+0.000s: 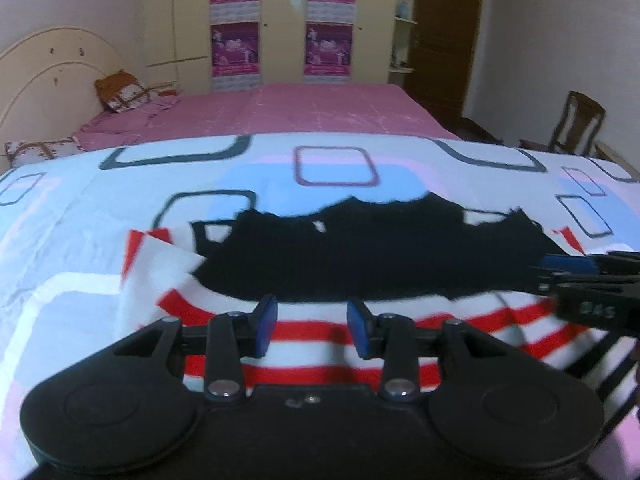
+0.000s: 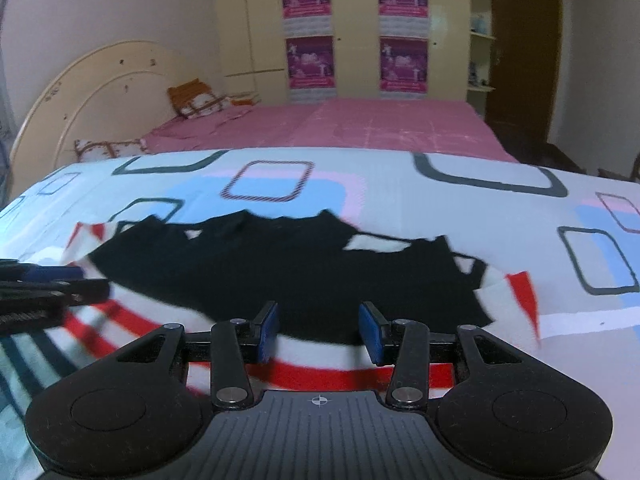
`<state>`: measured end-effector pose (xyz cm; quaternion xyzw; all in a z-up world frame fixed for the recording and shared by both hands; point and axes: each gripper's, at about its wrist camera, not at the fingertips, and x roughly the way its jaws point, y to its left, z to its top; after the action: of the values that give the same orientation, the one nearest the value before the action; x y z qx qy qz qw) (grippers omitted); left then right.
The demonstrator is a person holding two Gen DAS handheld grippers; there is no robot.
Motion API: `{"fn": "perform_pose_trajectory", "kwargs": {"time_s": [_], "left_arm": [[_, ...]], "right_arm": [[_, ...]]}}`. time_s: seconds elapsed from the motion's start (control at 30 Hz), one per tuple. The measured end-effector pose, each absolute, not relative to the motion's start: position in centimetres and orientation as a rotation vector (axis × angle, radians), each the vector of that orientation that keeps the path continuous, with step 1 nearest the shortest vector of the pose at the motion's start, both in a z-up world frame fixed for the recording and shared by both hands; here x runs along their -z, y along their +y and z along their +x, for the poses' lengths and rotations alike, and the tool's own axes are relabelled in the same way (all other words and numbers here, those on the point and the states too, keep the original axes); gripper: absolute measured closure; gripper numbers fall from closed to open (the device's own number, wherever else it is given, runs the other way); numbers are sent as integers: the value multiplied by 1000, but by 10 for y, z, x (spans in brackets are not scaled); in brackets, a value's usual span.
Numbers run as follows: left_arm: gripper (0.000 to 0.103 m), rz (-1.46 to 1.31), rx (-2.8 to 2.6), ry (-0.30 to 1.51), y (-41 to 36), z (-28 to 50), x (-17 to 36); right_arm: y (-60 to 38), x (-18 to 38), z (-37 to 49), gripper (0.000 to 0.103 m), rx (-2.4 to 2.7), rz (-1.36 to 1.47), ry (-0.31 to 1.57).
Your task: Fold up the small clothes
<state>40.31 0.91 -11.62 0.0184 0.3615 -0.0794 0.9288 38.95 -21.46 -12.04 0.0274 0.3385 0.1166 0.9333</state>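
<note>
A small garment (image 1: 360,260) lies spread on the patterned sheet (image 1: 80,240). Its far part is black and its near part is white with red stripes (image 1: 312,332). It also shows in the right wrist view (image 2: 300,276). My left gripper (image 1: 312,330) is open and empty, hovering over the striped near part. My right gripper (image 2: 319,332) is open and empty, over the border between the black part and the stripes. Each gripper shows from the side in the other's view: the right one (image 1: 572,268) at the garment's right, the left one (image 2: 60,280) at its left.
The sheet (image 2: 480,208) covers the near work surface. Behind it lies a bed with a pink cover (image 1: 300,112), pillows (image 1: 124,94) and a curved headboard (image 1: 48,68). A wardrobe with posters (image 1: 280,20) stands at the back, a wooden chair (image 1: 576,120) at the right.
</note>
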Motion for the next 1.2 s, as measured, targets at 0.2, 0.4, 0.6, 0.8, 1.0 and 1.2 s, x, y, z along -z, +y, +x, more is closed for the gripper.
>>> {"fn": "perform_pose_trajectory", "kwargs": {"time_s": [0.2,0.4,0.6,0.8,1.0,1.2], "left_arm": [[63,81,166,774,3,387,134],[58,131,121,749,24,374,142],[52,100,91,749,46,366,142],[54,75,67,769,43,362,130],[47,82,107,764,37,350,127],[45,53,119,796,51,350,135]], "right_arm": [[-201,127,378,59,-278,50,712],[-213,144,371,59,-249,15,756],[-254,151,364,59,-151,60,773],[-244,135,352,59,-156,113,759],[-218,132,330,59,-184,94,762],[-226,142,317,59,-98,42,803]]}}
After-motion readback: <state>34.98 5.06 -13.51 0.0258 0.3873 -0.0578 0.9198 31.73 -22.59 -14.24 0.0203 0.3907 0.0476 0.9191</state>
